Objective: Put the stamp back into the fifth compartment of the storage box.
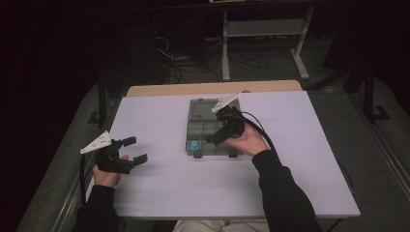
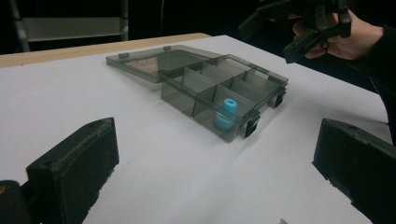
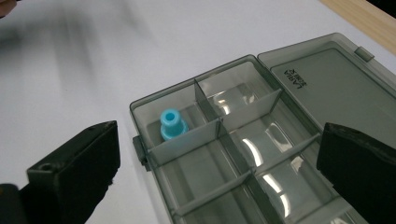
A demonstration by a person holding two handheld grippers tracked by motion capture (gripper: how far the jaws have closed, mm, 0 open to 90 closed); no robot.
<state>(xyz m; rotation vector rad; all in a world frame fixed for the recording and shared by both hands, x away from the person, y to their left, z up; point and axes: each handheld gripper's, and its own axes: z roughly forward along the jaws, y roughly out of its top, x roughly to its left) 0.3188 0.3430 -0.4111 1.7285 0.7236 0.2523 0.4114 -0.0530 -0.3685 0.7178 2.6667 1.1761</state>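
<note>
A grey clear-plastic compartment box (image 1: 205, 126) (image 2: 243, 79) (image 3: 280, 154) lies open in the middle of the white table, its lid (image 1: 203, 107) (image 3: 336, 88) folded flat behind it. A small blue plastic piece (image 1: 194, 145) (image 2: 225, 113) (image 3: 172, 124) stands upright in the box's near-left corner compartment. My right gripper (image 1: 215, 137) (image 3: 219, 177) hovers over the box, open, with nothing between its jaws. My left gripper (image 1: 134, 149) (image 2: 215, 172) rests open near the table's left side, pointing towards the box. The right gripper (image 2: 299, 28) also appears above the box in the left gripper view.
The white table top (image 1: 159, 179) has free room all around the box. A wooden edge (image 1: 212, 88) runs along the far side. Beyond it stand a metal frame (image 1: 263, 38) and cables (image 1: 179, 60) on a dark floor.
</note>
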